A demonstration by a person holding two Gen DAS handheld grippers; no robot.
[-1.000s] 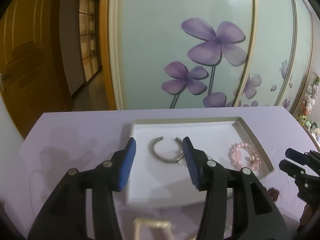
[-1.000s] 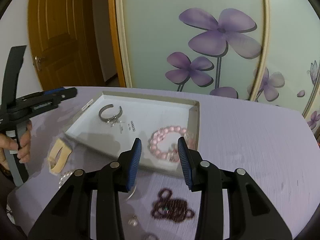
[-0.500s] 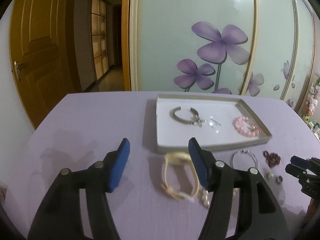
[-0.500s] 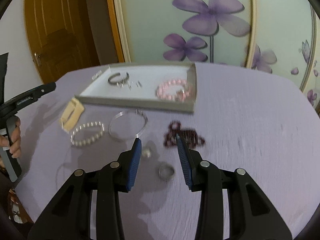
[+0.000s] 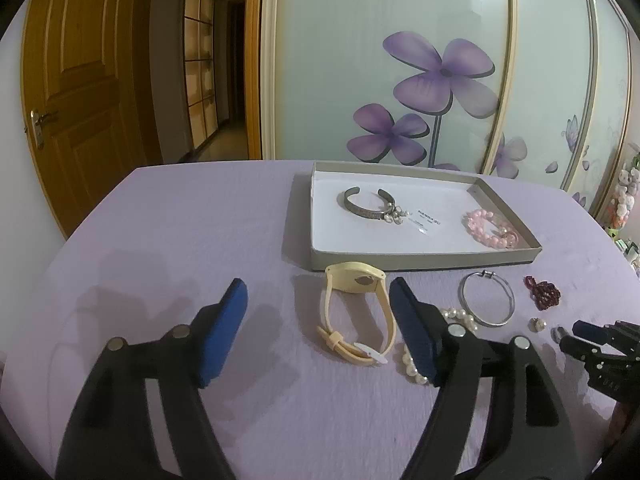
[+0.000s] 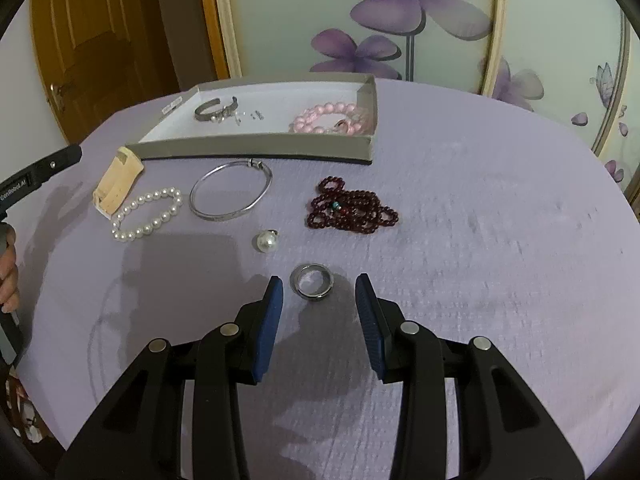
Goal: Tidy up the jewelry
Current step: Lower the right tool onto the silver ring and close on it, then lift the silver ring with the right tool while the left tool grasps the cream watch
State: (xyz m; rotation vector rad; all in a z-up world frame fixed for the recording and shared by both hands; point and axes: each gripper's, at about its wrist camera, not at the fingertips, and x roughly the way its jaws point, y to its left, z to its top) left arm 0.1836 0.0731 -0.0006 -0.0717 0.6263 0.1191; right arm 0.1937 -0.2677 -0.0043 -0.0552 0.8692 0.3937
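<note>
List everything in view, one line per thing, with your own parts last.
Shallow grey cardboard tray: one, white inside, far side of table.
Dark metal open cuff: one, grey, in tray, left.
Pink bead bracelet: one, in tray, right.
Cream strap watch: one, on cloth before tray.
White pearl bracelet: one, beside watch.
Thin silver bangle: one, before tray.
Dark red bead string: one, heaped right of bangle.
Single pearl charm: one, white.
Grey metal ring: one, between right tool's tips.
Lilac tablecloth: one.
Left tool: open, empty.
Right tool: open.

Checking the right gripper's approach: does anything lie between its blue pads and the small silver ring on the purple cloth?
No. In the right wrist view only bare purple cloth separates the right gripper from the small silver ring.
</note>
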